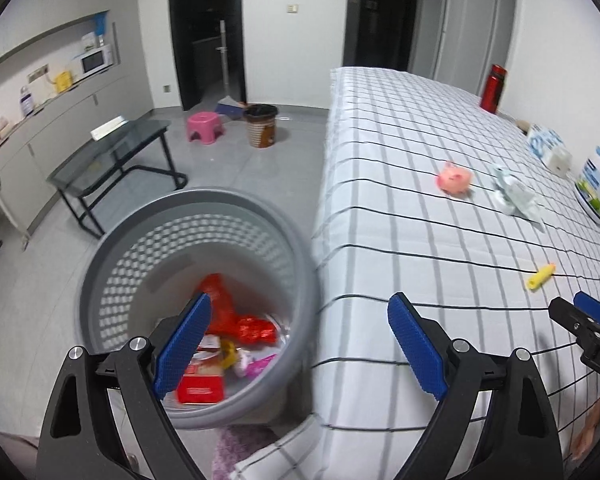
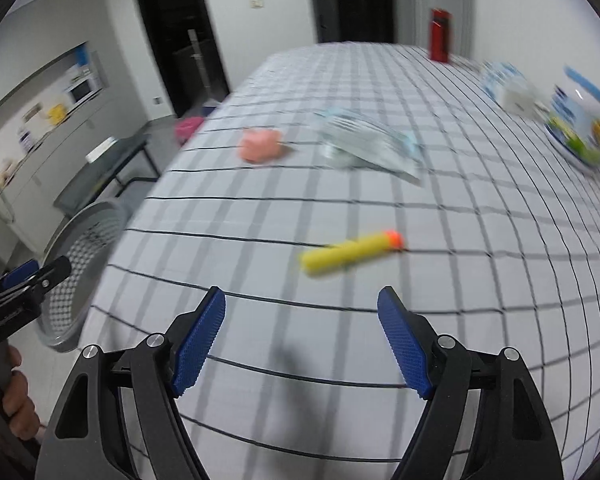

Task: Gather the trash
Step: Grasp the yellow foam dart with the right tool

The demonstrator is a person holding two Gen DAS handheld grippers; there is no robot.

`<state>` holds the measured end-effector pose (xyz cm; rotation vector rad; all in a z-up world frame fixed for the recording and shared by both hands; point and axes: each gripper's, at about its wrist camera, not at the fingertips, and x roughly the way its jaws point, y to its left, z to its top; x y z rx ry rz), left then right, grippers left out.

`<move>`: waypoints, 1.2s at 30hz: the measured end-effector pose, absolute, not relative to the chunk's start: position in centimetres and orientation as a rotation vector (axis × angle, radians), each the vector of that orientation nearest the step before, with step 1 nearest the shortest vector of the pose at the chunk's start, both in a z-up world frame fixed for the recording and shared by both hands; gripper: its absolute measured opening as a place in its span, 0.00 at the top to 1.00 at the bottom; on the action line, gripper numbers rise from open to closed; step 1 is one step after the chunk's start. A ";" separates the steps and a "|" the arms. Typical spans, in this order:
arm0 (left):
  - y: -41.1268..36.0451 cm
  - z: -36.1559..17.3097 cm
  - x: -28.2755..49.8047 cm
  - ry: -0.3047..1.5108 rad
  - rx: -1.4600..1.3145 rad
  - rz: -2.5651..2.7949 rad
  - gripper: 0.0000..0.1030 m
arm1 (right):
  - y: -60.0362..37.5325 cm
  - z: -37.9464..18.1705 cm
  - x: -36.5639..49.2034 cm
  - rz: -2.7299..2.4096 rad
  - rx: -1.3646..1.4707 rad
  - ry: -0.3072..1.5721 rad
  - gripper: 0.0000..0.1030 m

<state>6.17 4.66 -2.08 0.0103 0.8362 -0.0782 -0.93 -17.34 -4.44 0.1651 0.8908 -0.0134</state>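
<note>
A grey perforated bin (image 1: 112, 248) stands on the floor beside the checked table (image 1: 400, 200) and holds red and pink wrappers (image 1: 236, 328). My left gripper (image 1: 300, 344) is open and empty above the bin's right rim. On the table lie a yellow foam dart (image 2: 350, 254), a pink piece (image 2: 260, 146) and a crumpled clear wrapper (image 2: 364, 144). My right gripper (image 2: 302, 340) is open and empty, just short of the dart. The bin also shows in the right wrist view (image 2: 80, 240).
A red bottle (image 1: 494, 87), a tissue pack (image 1: 546, 144) and a white tub (image 1: 598, 184) stand along the table's far right side. On the floor are a glass side table (image 1: 108, 160), a pink stool (image 1: 204, 126) and a brown bin (image 1: 261, 125).
</note>
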 end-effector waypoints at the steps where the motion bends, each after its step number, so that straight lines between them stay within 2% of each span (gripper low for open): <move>1: 4.1 -2.1 6.2 0.838 0.016 -0.086 0.15 | -18.0 -4.6 -1.0 -0.024 0.178 0.896 0.27; 14: 0.6 -2.5 6.9 0.861 0.055 -0.136 0.15 | -18.6 -5.5 1.6 -0.045 0.255 0.938 0.27; 26: 1.2 -2.7 7.3 0.868 0.036 -0.140 0.15 | -17.0 -6.4 3.7 -0.088 0.230 0.950 0.28; 27: 1.3 -2.7 7.3 0.868 0.035 -0.140 0.15 | -17.0 -6.4 3.7 -0.094 0.231 0.946 0.31; 29: 1.4 -2.8 7.2 0.868 0.032 -0.141 0.15 | -17.1 -6.4 3.6 -0.112 0.218 0.941 0.43; 32: 1.4 -2.8 7.1 0.869 0.029 -0.144 0.15 | -17.4 -6.4 3.4 -0.125 0.212 0.937 0.56; 36: 1.3 -2.7 7.0 0.868 0.031 -0.150 0.15 | -18.0 -6.4 2.9 -0.127 0.211 0.934 0.70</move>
